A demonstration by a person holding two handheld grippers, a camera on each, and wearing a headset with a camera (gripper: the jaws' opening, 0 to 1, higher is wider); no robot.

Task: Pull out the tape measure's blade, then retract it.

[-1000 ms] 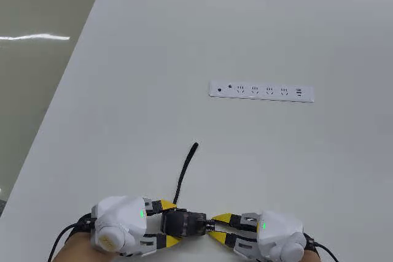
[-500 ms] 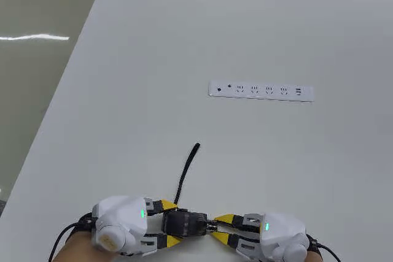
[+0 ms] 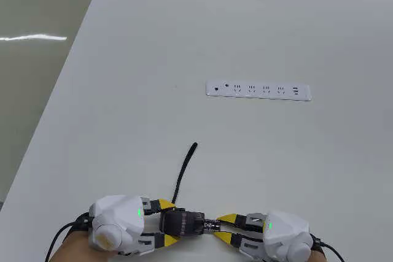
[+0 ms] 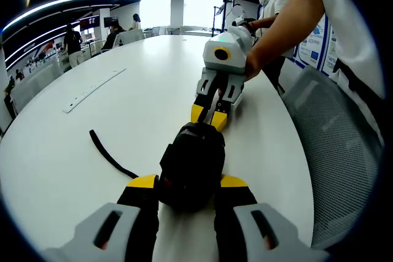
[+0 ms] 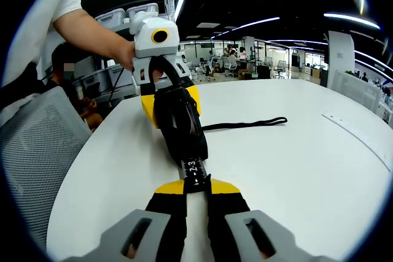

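**Head view.** The tape measure [image 3: 182,223], a chunky black case with ribbed sides, lies at the near edge of a smooth white table [image 3: 184,59]. The left gripper [image 3: 167,221], a rounded white shell with yellow-tipped jaws, has its jaws clamped on the case from the left. Right of the case, a short length of blade [image 3: 210,225] sticks out. The right gripper [image 3: 218,226], of the same make, has its jaws pinched together on the blade's end. A thin, flat black strap [image 3: 184,173] runs from the case away across the table. Well beyond the tape measure lies a long white power strip [image 3: 258,90].

**Left gripper view.** The gripper's [image 4: 189,182] yellow pads press on both sides of the tape measure [image 4: 193,161], whose black shell looks matte and rounded. Just past it, the right gripper [image 4: 209,116] points back at the case, held by a bare hand. The strap [image 4: 107,154] curls off to the left of the case, and the power strip [image 4: 95,90] lies farther off on that side. A grey mesh chair [image 4: 344,151] stands to the right of the tape measure, off the table.

**Right gripper view.** The gripper's [image 5: 195,188] jaws are closed on the blade [image 5: 192,167], a narrow dark band printed "23". It leads straight into the tape measure [image 5: 178,118], which the left gripper [image 5: 172,105] grips from behind. The strap [image 5: 245,124] lies flat to the right of the case, with the power strip [image 5: 356,133] beyond it.
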